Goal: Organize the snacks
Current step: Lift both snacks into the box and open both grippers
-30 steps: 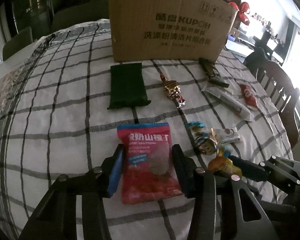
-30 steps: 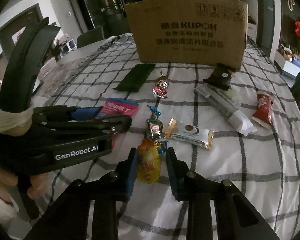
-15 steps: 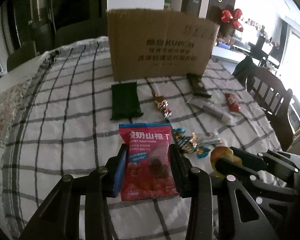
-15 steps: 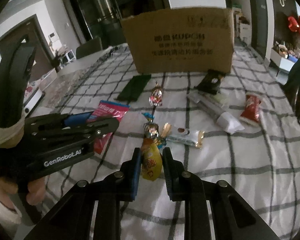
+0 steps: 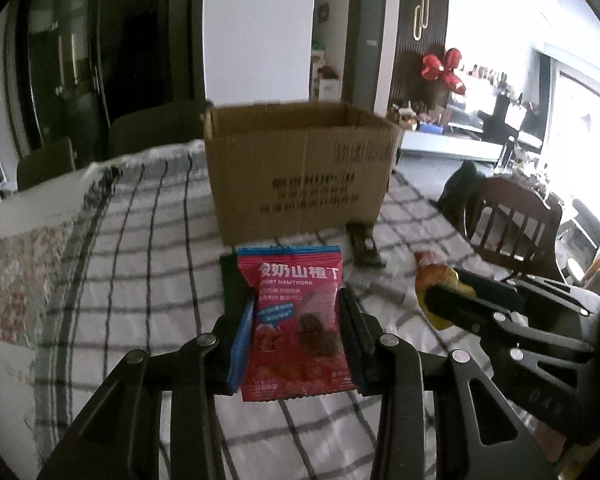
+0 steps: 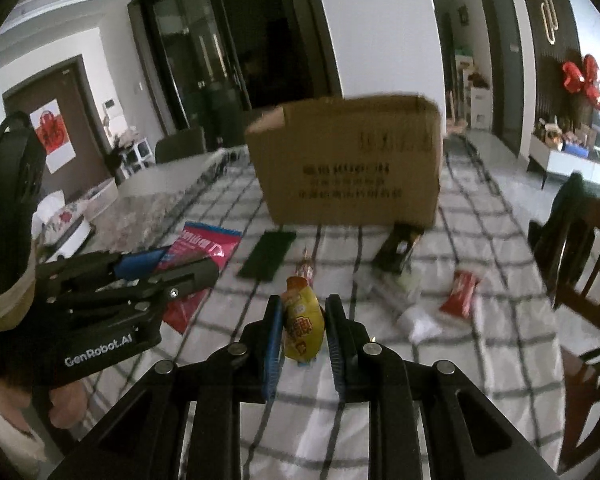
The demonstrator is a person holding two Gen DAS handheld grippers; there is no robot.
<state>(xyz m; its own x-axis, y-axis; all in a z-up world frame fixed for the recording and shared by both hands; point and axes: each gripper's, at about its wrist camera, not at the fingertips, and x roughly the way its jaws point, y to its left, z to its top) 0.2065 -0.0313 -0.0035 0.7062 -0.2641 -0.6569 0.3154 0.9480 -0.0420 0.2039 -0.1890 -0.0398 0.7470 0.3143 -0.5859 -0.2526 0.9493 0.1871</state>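
From my remote station I find the left gripper [image 5: 296, 322] clamped on a red yoghurt-hawthorn packet [image 5: 298, 320], its pads pressing both side edges; the packet stands upright and clear of the checked tablecloth [image 5: 140, 280]. The right gripper [image 6: 303, 330] is clenched on a yellow snack pouch [image 6: 303, 328], also held off the cloth. In the right wrist view the left gripper [image 6: 184, 268] shows at the left with a hand [image 6: 66, 404] under it, the red packet [image 6: 204, 246] in its grip.

An open-topped cardboard box [image 5: 300, 172] stands on the table beyond both grippers. Lying on the cloth in front of it I note a dark green flat packet [image 6: 268, 256], a small foil-wrapped sweet [image 6: 305, 268], a dark brown packet [image 6: 398, 248] just before the box's right corner, a clear wrapper with white contents [image 6: 408, 304] and a small red packet [image 6: 460, 294]. A wooden chair [image 6: 580, 256] stands at the table's right edge. The far items are motion-blurred.
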